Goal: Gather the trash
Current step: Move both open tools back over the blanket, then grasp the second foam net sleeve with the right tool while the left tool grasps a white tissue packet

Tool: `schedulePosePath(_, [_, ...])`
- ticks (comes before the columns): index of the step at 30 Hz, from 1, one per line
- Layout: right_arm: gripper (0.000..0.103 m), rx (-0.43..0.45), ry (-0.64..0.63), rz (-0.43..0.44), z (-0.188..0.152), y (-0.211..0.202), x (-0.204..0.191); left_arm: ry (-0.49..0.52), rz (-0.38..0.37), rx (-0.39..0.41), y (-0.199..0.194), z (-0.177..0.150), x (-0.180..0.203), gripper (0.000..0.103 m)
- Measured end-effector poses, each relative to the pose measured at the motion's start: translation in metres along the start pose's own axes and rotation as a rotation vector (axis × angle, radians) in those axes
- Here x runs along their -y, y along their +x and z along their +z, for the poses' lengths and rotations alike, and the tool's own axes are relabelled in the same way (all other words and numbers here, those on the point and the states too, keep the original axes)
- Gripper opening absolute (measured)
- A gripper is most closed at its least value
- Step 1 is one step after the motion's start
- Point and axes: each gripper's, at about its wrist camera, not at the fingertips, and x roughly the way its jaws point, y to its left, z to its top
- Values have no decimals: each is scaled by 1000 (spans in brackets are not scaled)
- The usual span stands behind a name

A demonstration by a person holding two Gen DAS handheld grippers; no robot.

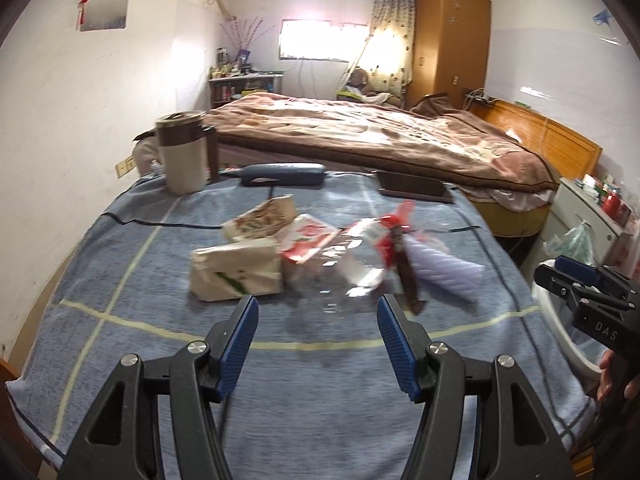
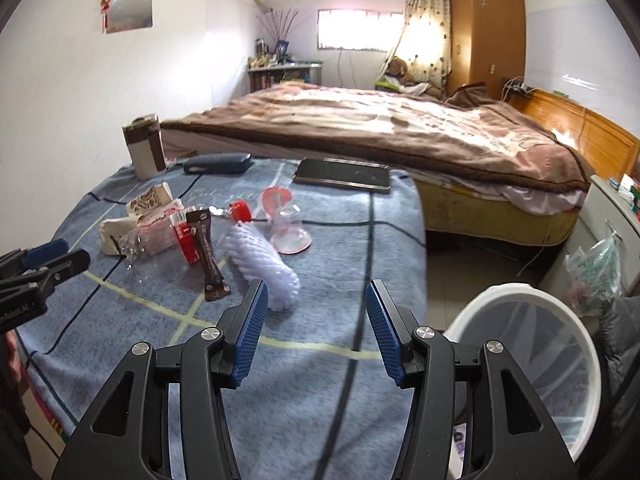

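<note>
Blue plaid cloth [image 2: 312, 360] is covering the table where the trash is lying: a white foam fruit net [image 2: 262, 264], a brown sachet [image 2: 208, 256], a crushed clear bottle [image 2: 160, 240] and a tissue pack [image 1: 236, 274]. The left gripper [image 1: 316, 320] and right gripper [image 2: 316, 304] are both hovering with jaws apart, holding nothing. A white bin [image 2: 516, 292] is standing beside the table.

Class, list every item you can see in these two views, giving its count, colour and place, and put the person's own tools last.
Table cloth: one, blue checked, foreground.
Tissue pack: one, white, left of pile.
Red-and-white wrappers: several, mid-table.
Brown sachet: one, against clear bottle.
Foam net: one, white, near right jaws.
Clear cup: one, upside down.
Thermos: one, brown-white, far left.
Bin: one, white, on floor at right.
Bed: one, brown blanket, behind.
Left gripper: open.
Right gripper: open.
</note>
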Motion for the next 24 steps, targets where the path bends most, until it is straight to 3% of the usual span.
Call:
schedulePosePath(5, [53, -29, -37, 25, 7, 16, -11, -46, 43, -30, 11, 3, -32, 65])
schedulePosePath(14, [54, -86, -74, 30, 16, 49, -21, -43, 104, -63, 39, 14, -74, 68])
schedulePosePath(19, [54, -110, -65, 47, 18, 62, -21, -44, 78, -74, 55, 25, -91, 70])
schedulePosePath(24, [54, -131, -82, 79, 19, 72, -27, -1, -7, -131, 79, 34, -92, 75])
